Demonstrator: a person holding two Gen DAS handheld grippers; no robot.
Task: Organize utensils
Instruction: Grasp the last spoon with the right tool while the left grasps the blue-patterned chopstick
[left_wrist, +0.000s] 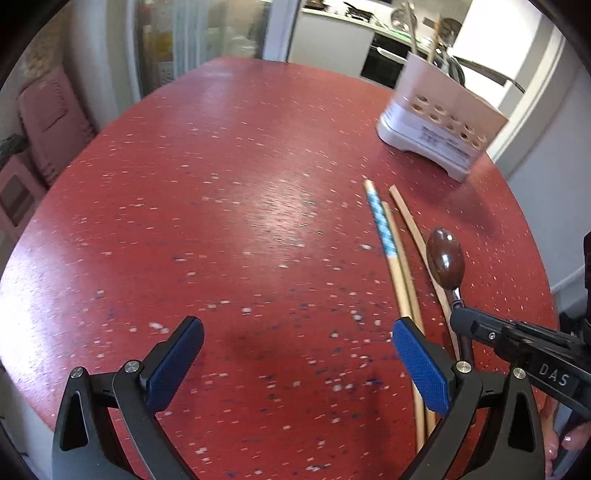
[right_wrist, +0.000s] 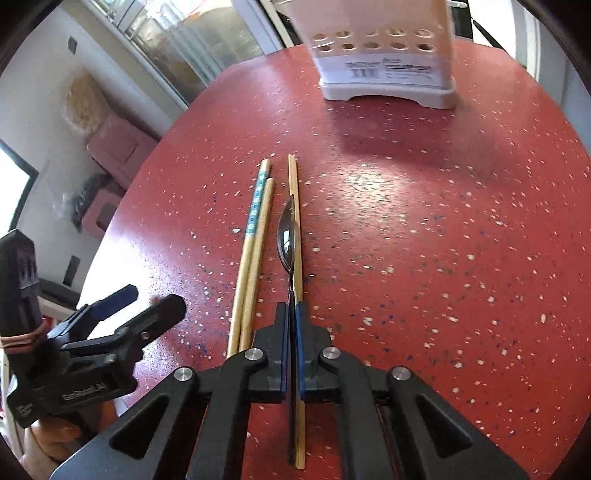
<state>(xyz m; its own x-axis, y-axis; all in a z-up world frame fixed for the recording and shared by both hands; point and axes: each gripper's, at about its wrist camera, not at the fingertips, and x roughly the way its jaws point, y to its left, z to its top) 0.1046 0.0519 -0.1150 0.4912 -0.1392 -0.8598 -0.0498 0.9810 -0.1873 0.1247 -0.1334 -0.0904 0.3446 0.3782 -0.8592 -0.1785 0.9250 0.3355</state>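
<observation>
Right tongs (right_wrist: 291, 314): closed on the handle of the dark polished metal spoon (right_wrist: 287, 234), bowl pointing forward.
Spoon axis: aimed at the white perforated plastic utensil holder (right_wrist: 384, 70) straight ahead across the red speckled table (right_wrist: 443, 240).
Left tongs (left_wrist: 295, 354): wide apart, holding nothing.
Nearer arm: right.

Bright daylight glares off the red table (left_wrist: 258, 206); soft shadows, slight motion blur, fisheye-bent edges with dark corners.
</observation>
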